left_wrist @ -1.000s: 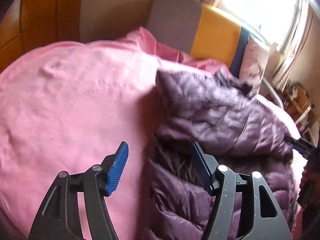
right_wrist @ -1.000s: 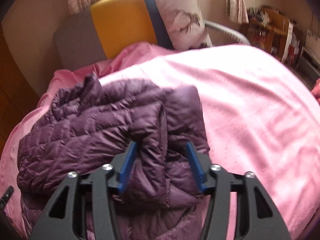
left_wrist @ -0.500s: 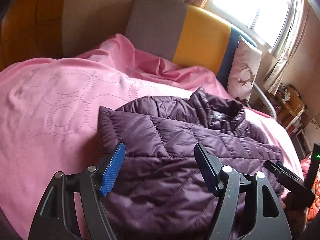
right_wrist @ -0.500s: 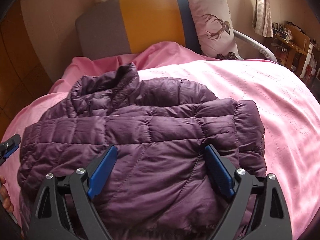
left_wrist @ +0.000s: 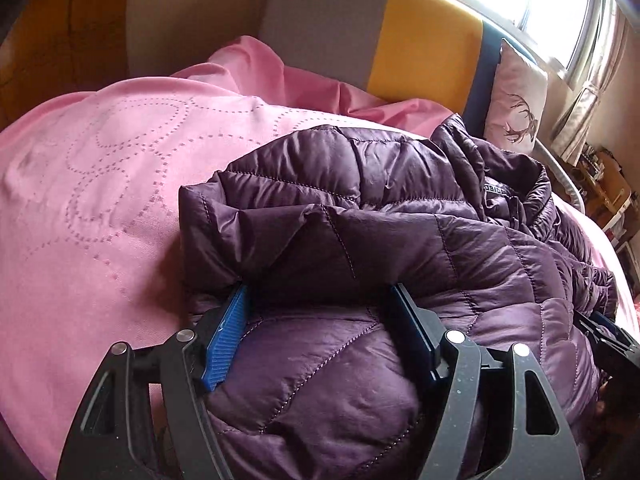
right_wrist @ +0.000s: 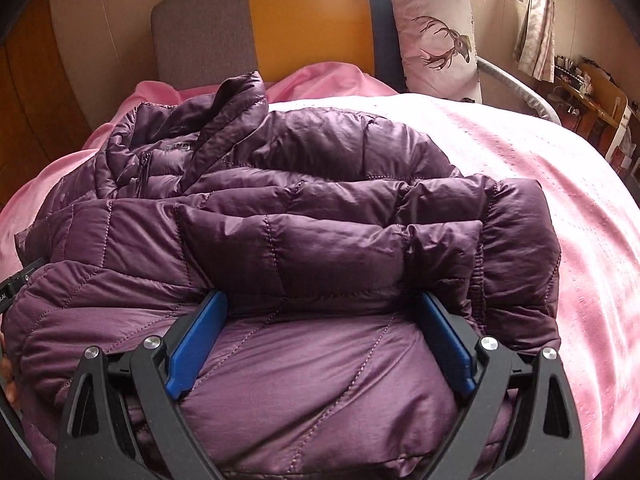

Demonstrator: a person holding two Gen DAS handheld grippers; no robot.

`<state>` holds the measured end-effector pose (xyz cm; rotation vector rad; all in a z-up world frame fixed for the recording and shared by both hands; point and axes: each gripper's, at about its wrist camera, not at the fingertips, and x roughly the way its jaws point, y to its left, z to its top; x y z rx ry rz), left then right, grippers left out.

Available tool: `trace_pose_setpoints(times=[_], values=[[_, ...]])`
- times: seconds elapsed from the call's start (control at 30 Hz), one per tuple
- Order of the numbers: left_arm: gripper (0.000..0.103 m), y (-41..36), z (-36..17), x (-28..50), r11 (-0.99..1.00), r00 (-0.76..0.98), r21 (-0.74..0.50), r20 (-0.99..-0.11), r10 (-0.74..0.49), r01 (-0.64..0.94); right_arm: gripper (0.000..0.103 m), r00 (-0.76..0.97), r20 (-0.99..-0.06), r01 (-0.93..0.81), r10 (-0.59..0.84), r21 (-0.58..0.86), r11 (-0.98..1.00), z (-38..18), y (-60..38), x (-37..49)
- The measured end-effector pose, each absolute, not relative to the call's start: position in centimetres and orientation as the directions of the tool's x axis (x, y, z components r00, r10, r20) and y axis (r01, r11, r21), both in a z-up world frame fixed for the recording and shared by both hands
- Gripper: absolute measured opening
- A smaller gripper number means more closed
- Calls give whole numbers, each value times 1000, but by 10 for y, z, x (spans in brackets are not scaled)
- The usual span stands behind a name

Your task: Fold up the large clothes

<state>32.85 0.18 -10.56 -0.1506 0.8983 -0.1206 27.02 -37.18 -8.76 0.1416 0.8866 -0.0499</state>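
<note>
Jacket: a purple quilted puffer jacket (left_wrist: pixel 400 240) lies folded on the pink bedspread (left_wrist: pixel 100 200), filling the centre and lower right of the left wrist view and most of the right wrist view (right_wrist: pixel 300 240).
Collar: stands up at the jacket's far end, upper left of the right wrist view (right_wrist: pixel 236 96), with a short zip visible just below it.
Left gripper: the left gripper (left_wrist: pixel 320 300) sits at the bottom centre of its frame, fingers spread wide, their tips pushed under a puffy fold at the jacket's left end; nothing is pinched between them.
Right gripper: the right gripper (right_wrist: pixel 322 304) sits at the bottom centre of its frame, fingers likewise wide apart, tips tucked under a fold at the jacket's right end, with quilted fabric bulging between them.
Headboard: grey, yellow and navy panels (right_wrist: pixel 308 20) across the top of the frame.
Pillow: a pale pillow with a deer print (right_wrist: pixel 436 36) leans on the headboard, upper right.
Curtain: hangs by the window (right_wrist: pixel 536 20), far upper right.
</note>
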Motion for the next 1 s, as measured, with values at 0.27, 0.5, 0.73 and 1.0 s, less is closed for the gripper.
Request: trace_pose_setpoints(times=[0.27,0.5,0.73,1.0], values=[[71,-12,-56,269,985,689,-144,-705,-166,90,97,650,-760,97,17,105,990,-63,-369,257],[73,-32,-77,249,980,640,-139,-743,-197,140,99,672,-736,-29,83,87,996,-50,-340,221],[75,-33,-100,263,982,603,-142,-775,-190,128,101,608,-792,-9,53,60,998,-82,-332,238],[76,-32,-85,248,986,623,-131,-765,-165,100,101,605,-793,-10,74,85,996,-87,-336,240]])
